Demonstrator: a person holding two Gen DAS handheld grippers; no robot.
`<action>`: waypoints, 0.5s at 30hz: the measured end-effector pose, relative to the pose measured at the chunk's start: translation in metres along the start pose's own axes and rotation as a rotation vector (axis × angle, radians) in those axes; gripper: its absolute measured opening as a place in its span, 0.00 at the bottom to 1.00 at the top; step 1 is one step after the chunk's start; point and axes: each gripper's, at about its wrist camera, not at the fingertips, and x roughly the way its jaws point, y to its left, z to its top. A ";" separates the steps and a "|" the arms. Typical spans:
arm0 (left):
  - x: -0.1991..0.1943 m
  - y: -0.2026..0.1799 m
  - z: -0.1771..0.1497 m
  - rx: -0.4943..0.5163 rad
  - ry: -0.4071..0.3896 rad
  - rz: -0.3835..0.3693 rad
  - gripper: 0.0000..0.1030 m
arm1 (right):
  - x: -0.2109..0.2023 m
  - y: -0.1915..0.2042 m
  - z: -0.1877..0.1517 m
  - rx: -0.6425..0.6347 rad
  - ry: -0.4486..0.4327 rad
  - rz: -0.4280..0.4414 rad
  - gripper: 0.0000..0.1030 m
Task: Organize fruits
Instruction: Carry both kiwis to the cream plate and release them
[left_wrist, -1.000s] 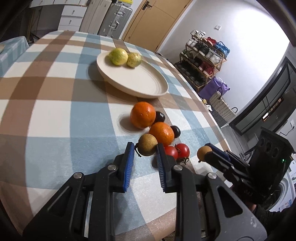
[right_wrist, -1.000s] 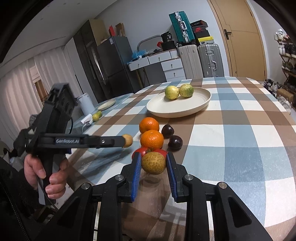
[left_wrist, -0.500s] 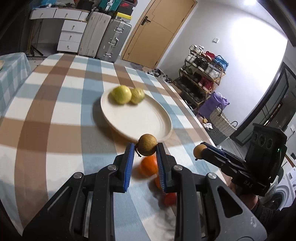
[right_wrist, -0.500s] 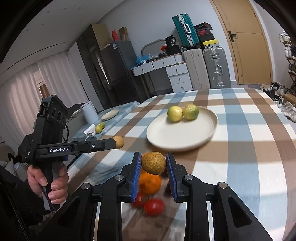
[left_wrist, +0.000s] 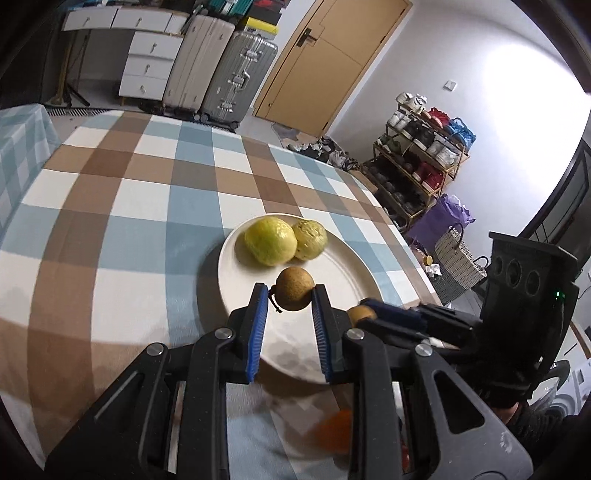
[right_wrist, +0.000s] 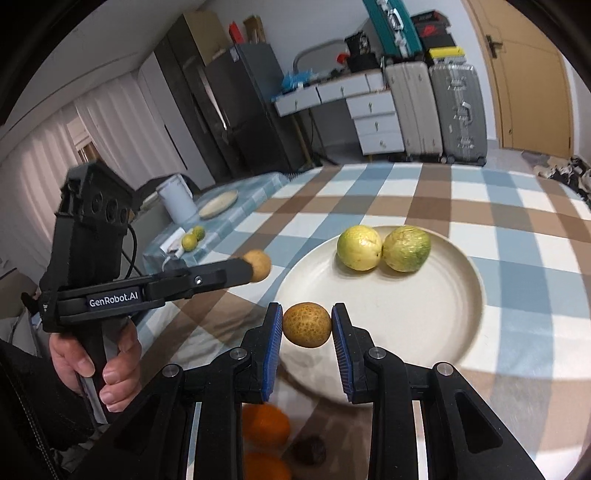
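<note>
My left gripper (left_wrist: 289, 301) is shut on a small brown round fruit (left_wrist: 294, 294) and holds it over the near part of the cream plate (left_wrist: 354, 280). My right gripper (right_wrist: 306, 325) is shut on a second brown fruit (right_wrist: 306, 325) above the plate's (right_wrist: 436, 310) near left rim. Two yellow-green fruits (left_wrist: 270, 240) (right_wrist: 359, 247) lie side by side at the plate's far side. In the right wrist view the left gripper (right_wrist: 258, 265) is to the left of the plate. The right gripper (left_wrist: 362, 314) shows beside mine in the left wrist view.
Oranges (right_wrist: 265, 424) and a dark plum (right_wrist: 309, 449) lie on the checked tablecloth (left_wrist: 147, 206) below the grippers, partly hidden. A side table at left holds a white kettle (right_wrist: 176, 201), a small plate and two limes (right_wrist: 194, 238). Suitcases and drawers stand behind.
Both grippers have moved forward with their brown fruits, from above the fruit pile to over the plate's near part. The oranges and tomatoes have dropped below the fingers.
</note>
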 end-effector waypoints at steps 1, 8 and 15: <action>0.007 0.003 0.004 0.001 0.006 0.004 0.21 | 0.006 -0.001 0.003 0.001 0.012 0.004 0.27; 0.047 0.026 0.025 -0.042 0.051 0.007 0.21 | 0.054 -0.011 0.024 0.037 0.107 0.036 0.27; 0.071 0.036 0.037 -0.035 0.072 0.009 0.21 | 0.083 -0.018 0.039 0.053 0.163 0.043 0.27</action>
